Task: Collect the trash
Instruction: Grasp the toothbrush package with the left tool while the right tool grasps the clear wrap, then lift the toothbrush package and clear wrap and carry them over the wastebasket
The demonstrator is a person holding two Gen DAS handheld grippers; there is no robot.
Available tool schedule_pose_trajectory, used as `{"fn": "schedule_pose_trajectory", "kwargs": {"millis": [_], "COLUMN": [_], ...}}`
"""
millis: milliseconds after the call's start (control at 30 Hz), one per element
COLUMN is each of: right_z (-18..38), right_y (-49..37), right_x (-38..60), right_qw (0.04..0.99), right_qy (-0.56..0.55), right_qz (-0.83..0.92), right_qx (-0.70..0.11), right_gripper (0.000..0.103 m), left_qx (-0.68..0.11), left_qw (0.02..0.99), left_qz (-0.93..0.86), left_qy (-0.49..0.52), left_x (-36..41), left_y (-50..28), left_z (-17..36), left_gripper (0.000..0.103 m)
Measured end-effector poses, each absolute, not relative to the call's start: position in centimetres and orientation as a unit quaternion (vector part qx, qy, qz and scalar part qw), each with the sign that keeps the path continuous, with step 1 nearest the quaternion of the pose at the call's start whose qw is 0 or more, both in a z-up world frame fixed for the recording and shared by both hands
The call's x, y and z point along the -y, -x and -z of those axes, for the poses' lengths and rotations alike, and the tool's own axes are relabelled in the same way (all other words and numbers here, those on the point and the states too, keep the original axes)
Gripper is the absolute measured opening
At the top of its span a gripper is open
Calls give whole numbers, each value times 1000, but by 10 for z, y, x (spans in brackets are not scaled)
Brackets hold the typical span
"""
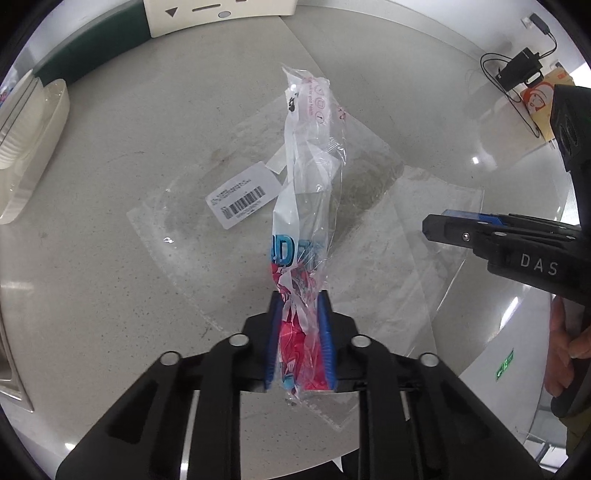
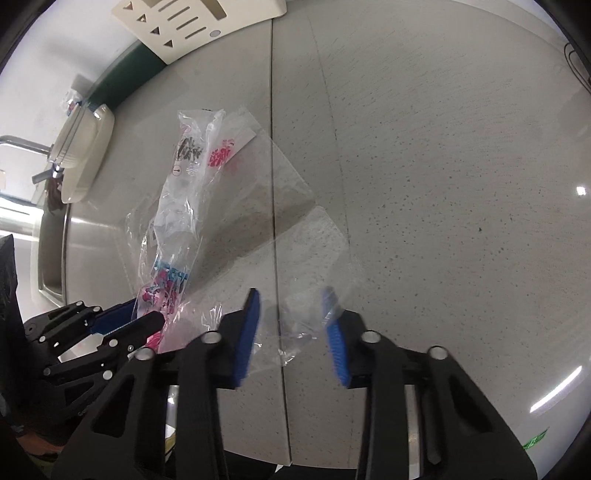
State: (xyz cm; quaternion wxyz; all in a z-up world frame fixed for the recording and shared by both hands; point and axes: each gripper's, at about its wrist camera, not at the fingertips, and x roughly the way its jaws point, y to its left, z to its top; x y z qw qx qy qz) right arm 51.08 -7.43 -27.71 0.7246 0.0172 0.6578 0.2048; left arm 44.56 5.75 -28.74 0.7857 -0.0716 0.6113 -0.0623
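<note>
My left gripper (image 1: 298, 306) is shut on a crumpled clear wrapper with red and blue print (image 1: 306, 206) and holds it above the grey counter. The same wrapper shows in the right wrist view (image 2: 173, 221), with the left gripper (image 2: 147, 314) at the lower left. Two flat clear plastic bags lie on the counter: one with a barcode label (image 1: 242, 195) and one to its right (image 1: 417, 251). My right gripper (image 2: 291, 306) is open, its fingers either side of a clear bag's near corner (image 2: 295, 258). It shows at the right of the left wrist view (image 1: 436, 225).
A cream tray (image 1: 33, 147) stands at the counter's left by a sink (image 2: 48, 251) with a tap. A cream panel with arrows (image 2: 192, 26) leans at the back. A black charger with cables (image 1: 517, 70) and a printed box lie at the far right.
</note>
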Motion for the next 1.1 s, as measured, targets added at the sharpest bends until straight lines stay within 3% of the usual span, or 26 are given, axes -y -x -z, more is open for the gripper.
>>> {"fn": "schedule_pose_trajectory", "kwargs": {"millis": [33, 167, 733, 1100], "right_z": [277, 270, 190, 151], "right_y": [-511, -510, -494, -461], "right_x": [74, 74, 107, 133], "right_qw": [725, 731, 793, 816], "right_qy": [-16, -12, 3, 4], "right_qz": [-206, -209, -258, -302], "right_qx": [-657, -650, -551, -492], "right_gripper": [14, 7, 6, 5], "left_qx": [-610, -602, -524, -496], "left_qw": [786, 794, 847, 858], "left_qz": [62, 57, -11, -58], "left_qy": [73, 66, 89, 121], "left_x": [-58, -54, -71, -46], "left_y": [-445, -444, -393, -334], "left_z": [287, 282, 206, 189], "left_gripper": [11, 6, 3, 3]}}
